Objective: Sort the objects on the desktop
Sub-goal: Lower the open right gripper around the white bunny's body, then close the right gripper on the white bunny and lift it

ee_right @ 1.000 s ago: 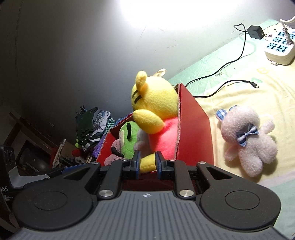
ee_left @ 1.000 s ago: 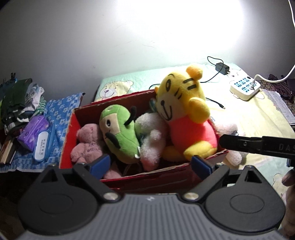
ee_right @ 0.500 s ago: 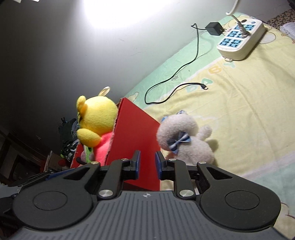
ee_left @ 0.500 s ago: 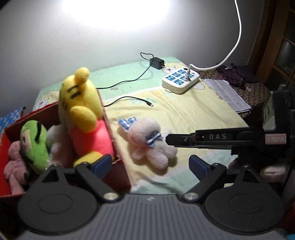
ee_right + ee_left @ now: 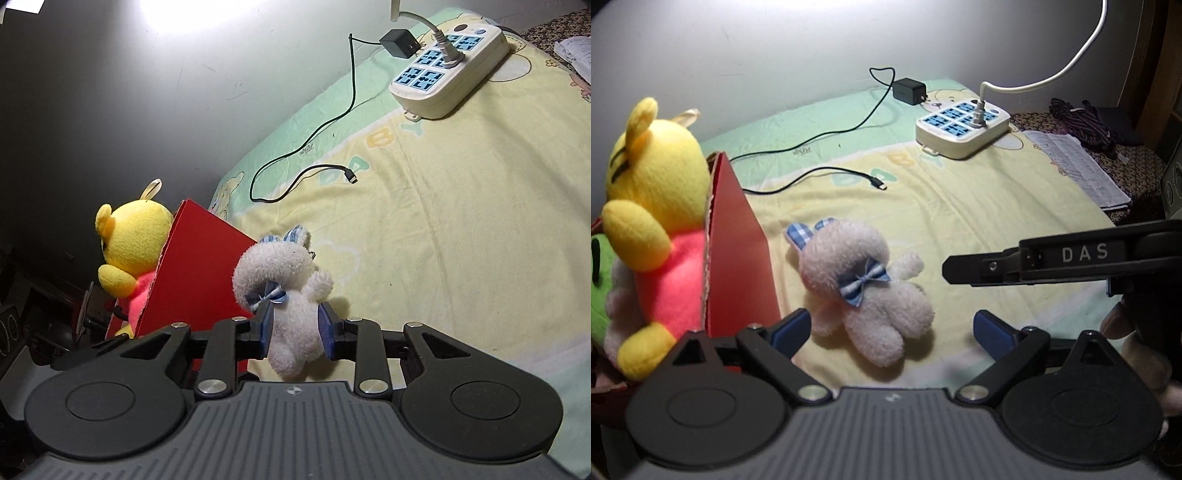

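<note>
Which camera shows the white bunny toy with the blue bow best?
The left wrist view: the white bunny lies whole and unobstructed on the yellow sheet beside the red box. In the right wrist view, the bunny sits between the right claw fingers, which cover its sides.

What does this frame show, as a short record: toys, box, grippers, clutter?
loose toy: white bunny lying on the blanket, beside the red box
in box: yellow bear, green plush
left gripper: open, empty
right gripper: open, lined up on the bunny, not gripping it
clutter: power strip, charger with cable
</note>
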A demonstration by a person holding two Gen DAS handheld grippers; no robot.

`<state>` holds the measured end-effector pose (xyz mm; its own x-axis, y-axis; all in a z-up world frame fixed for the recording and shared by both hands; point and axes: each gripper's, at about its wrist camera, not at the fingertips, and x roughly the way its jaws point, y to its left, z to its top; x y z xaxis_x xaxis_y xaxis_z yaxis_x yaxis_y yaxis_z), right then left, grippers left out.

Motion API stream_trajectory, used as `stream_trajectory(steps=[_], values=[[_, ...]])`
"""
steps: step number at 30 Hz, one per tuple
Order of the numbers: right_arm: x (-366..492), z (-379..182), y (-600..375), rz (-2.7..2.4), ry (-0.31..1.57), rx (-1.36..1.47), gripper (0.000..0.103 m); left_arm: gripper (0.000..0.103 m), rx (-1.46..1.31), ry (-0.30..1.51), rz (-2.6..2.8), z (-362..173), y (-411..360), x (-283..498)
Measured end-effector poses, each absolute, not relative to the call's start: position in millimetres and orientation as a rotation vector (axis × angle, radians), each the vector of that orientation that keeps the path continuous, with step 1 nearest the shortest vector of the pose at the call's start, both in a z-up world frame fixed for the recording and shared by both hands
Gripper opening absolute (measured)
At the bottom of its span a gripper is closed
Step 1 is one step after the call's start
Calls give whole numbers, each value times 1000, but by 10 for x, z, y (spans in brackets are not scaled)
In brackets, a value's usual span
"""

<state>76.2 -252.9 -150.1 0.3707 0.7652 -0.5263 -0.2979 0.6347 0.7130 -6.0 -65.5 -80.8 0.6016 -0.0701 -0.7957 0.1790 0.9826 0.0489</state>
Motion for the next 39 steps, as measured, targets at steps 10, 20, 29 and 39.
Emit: stream_trajectory(steps=[10, 20, 29, 39], values=[[1115, -1695, -2279, 919, 1030, 576, 31, 96, 139, 985, -96, -1075, -788, 171], [1416, -1908, -2015, 986, 1080, 640, 31, 81, -97, 1062, -86, -1363, -424, 507], [1461, -2002, -2020, 1025, 1104, 719, 30, 75, -122, 1091, -103, -1421, -355, 618], [1273, -1989, -2118, 1016, 1160, 778, 20, 75, -111, 1100, -144, -1397, -354, 572]])
